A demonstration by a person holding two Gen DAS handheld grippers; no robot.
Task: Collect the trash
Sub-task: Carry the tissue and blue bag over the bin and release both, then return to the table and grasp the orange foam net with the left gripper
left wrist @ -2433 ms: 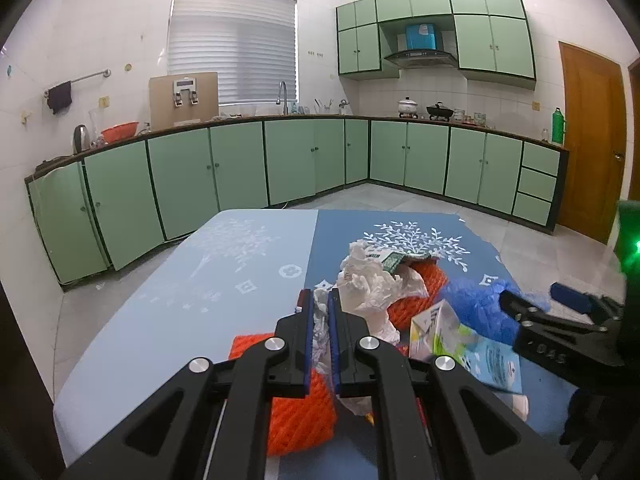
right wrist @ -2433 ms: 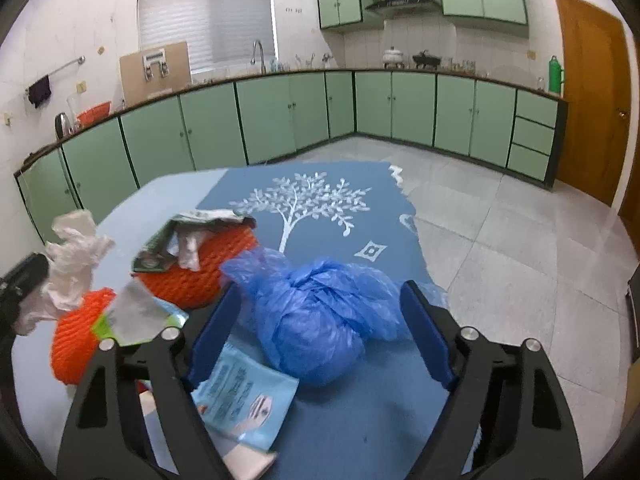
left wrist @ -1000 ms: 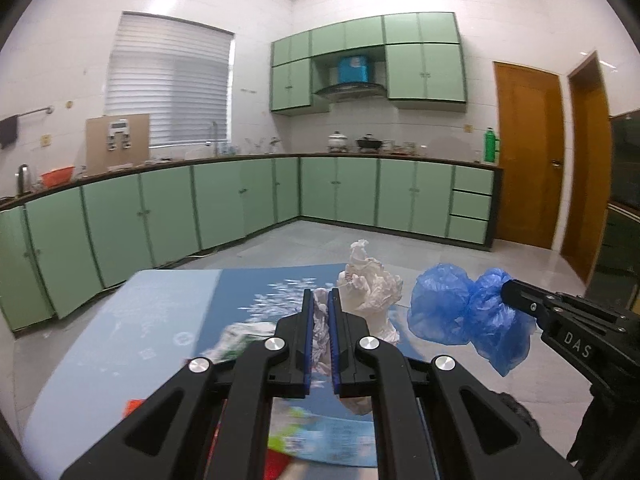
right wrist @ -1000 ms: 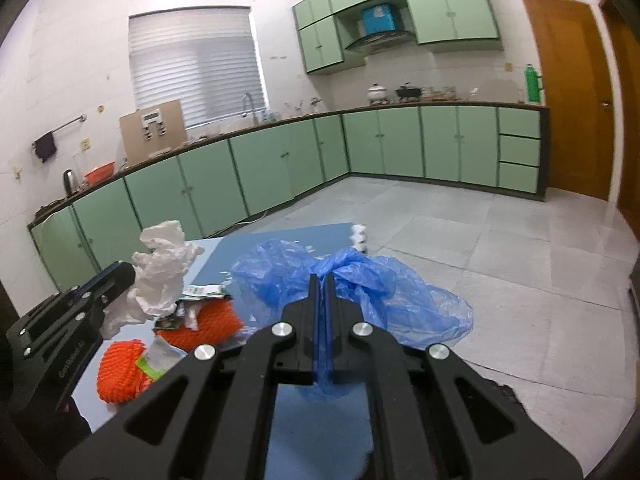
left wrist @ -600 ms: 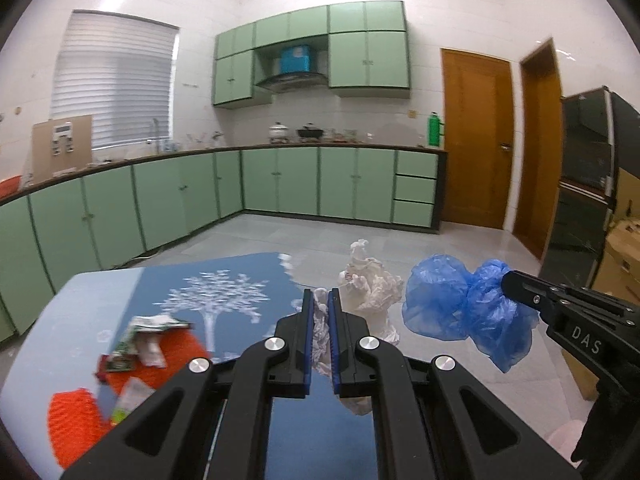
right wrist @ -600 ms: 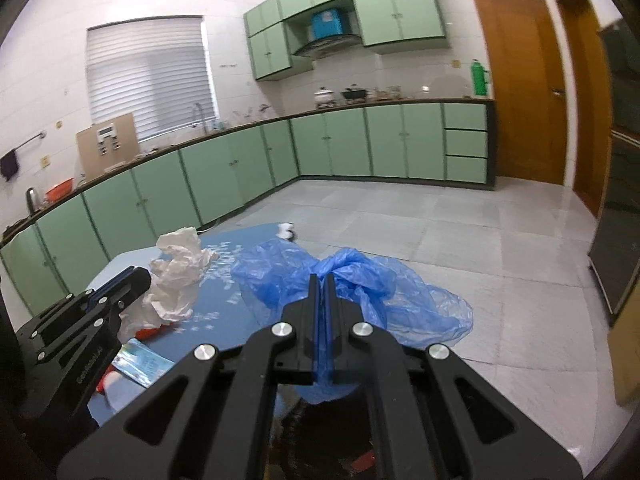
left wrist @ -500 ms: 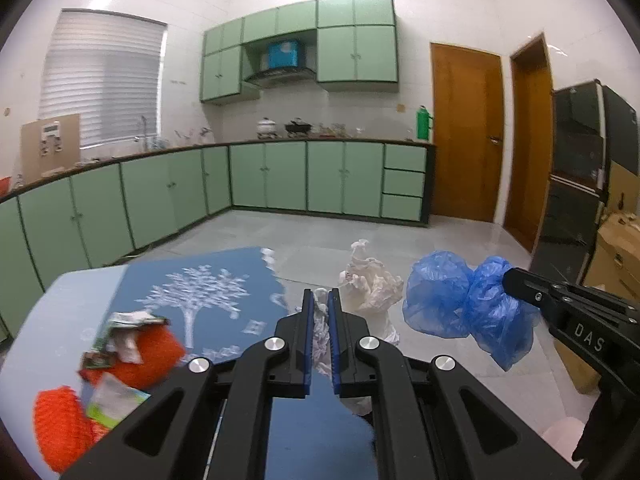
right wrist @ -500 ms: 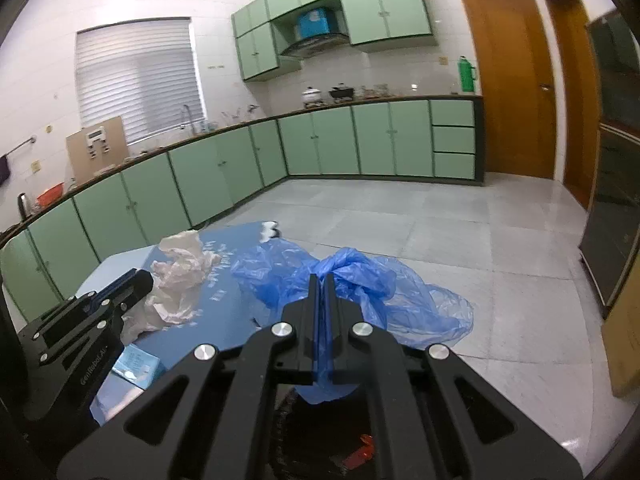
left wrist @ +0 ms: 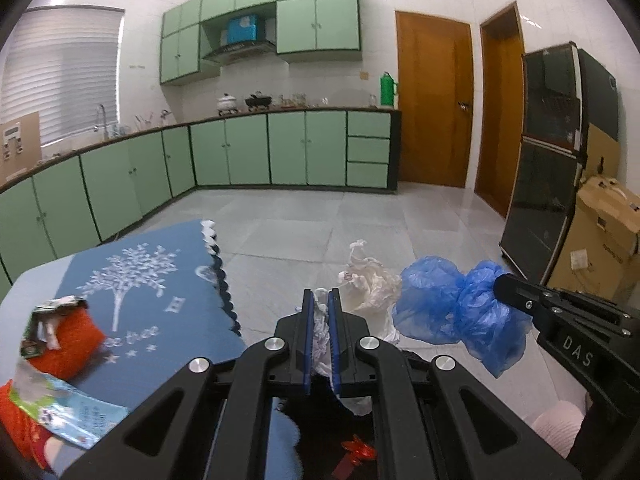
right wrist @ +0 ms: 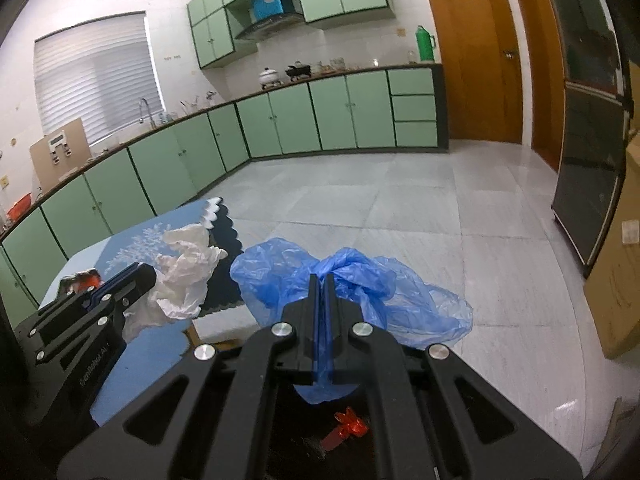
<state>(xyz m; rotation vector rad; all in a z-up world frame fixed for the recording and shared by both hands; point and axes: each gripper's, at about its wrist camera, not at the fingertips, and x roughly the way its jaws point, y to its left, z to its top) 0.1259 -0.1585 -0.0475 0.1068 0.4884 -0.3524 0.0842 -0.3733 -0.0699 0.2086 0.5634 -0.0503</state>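
My left gripper is shut on a crumpled white tissue and holds it in the air past the table's edge. My right gripper is shut on a crumpled blue plastic bag, also in the air beside the tissue. In the left wrist view the blue bag hangs from the right gripper at the right. In the right wrist view the tissue hangs from the left gripper at the left. Below both grippers is a dark bin opening with a red wrapper inside.
A table with a blue cloth is at the left, with orange nets, a green wrapper and a light blue packet. A black fridge and cardboard boxes stand at the right. Green cabinets line the far wall.
Both grippers have swung right, away from the table, carrying the tissue and the blue bag. The dark bin opening with the red wrapper now shows below them.
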